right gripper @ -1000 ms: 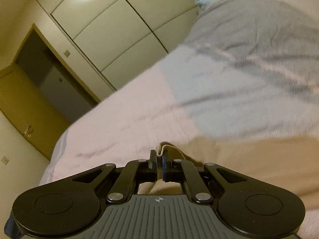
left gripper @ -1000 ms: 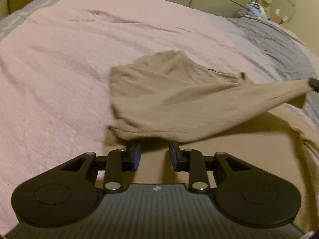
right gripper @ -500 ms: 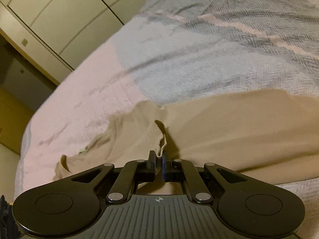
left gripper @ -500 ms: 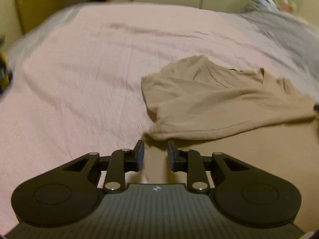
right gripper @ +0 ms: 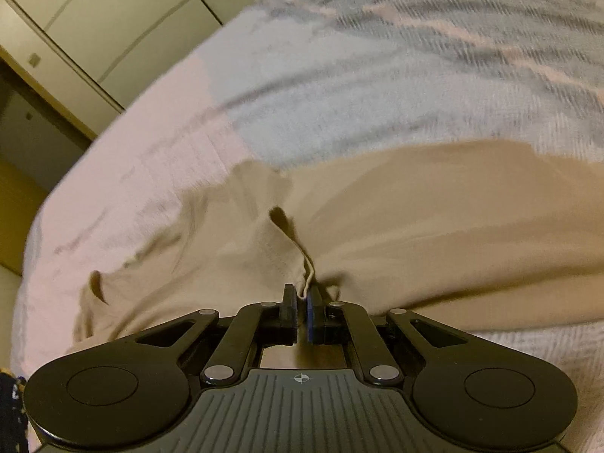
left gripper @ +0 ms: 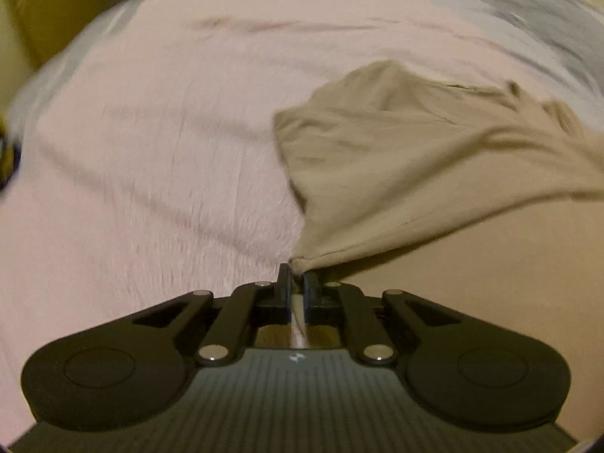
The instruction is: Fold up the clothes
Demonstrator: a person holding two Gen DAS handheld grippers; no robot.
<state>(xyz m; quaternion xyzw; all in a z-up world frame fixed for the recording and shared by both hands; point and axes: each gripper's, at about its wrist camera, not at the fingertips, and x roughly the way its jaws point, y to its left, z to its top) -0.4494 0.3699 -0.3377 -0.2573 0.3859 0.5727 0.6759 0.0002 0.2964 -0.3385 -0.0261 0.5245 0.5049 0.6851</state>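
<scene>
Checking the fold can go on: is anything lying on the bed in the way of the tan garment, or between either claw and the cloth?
Nothing visible does. The left claw and right claw each already pinch an edge of the tan garment, and the pink bedspread beside it shows only wrinkles.

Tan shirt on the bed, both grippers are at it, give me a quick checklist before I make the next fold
1. Left gripper pinching a corner of the tan shirt: ok; its jaws have just been closing, with cloth between them.
2. Right gripper shut on a shirt edge: ok.
3. Shirt lying flat: not ok, folded over and wrinkled.
4. Pink blanket bare beside the shirt: ok.
5. Grip depth, either gripper: cannot tell.
</scene>
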